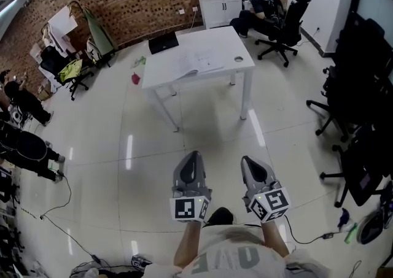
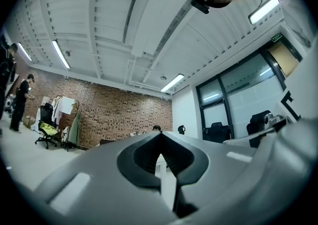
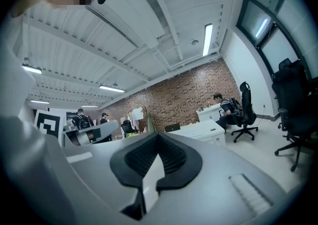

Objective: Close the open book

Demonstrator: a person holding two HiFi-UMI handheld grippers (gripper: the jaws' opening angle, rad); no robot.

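Note:
The open book lies with white pages up on the white table far ahead of me, across a stretch of tiled floor. In the head view both grippers are held low and close to my body, well short of the table. My left gripper is shut, its tips together with nothing in them. My right gripper is beside it, also shut and empty. In the right gripper view the table shows beyond the closed tips. The left gripper view looks along its closed tips toward the brick wall.
A black laptop and a small round object also sit on the table. A person sits in a chair at a white cabinet behind it. Black office chairs crowd the right. A cluttered chair, people and floor cables are at the left.

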